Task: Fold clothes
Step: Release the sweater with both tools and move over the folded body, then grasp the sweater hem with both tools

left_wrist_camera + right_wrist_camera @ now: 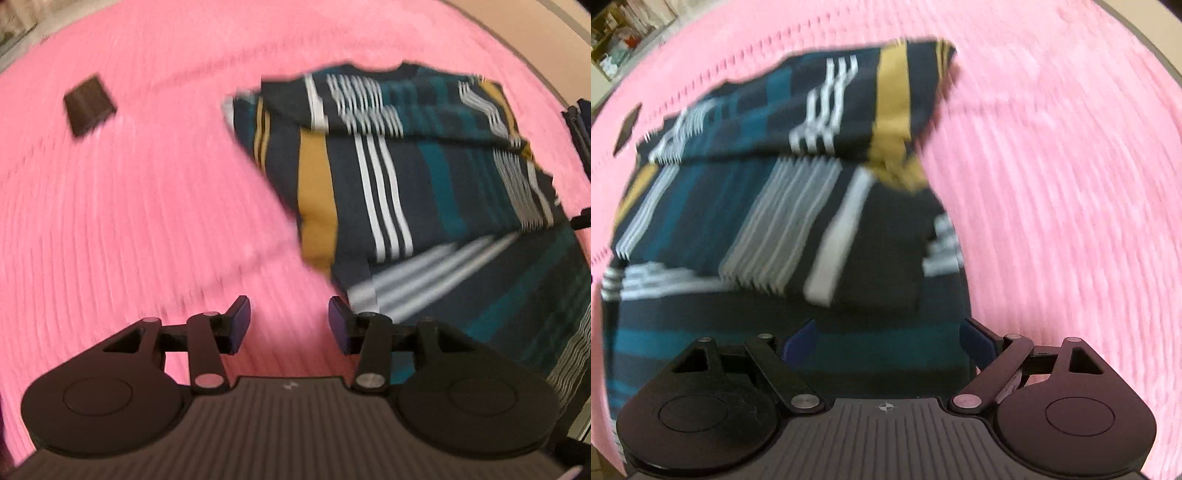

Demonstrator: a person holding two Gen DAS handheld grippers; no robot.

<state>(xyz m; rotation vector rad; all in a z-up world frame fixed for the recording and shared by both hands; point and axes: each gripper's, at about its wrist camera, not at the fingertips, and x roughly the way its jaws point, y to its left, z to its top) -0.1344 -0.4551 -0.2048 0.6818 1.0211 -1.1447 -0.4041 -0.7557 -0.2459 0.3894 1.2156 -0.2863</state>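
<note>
Here the striped garment [424, 177] — navy, teal, mustard and white — lies partly folded on the pink ribbed cover [129, 221], a dark square [89, 104] at its 9 o'clock. The left gripper [289, 325] hangs apart over bare cover; the right gripper [888, 341] stands wide over the cloth — gripping nothing.

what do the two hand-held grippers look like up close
Both match: the left hand-held gripper and right hand-held gripper have black ribbed bodies, round side discs, black linkage arms with silver pivot pins, dark blue finger pads and a small centre mark. No cables or sleeves show.
</note>
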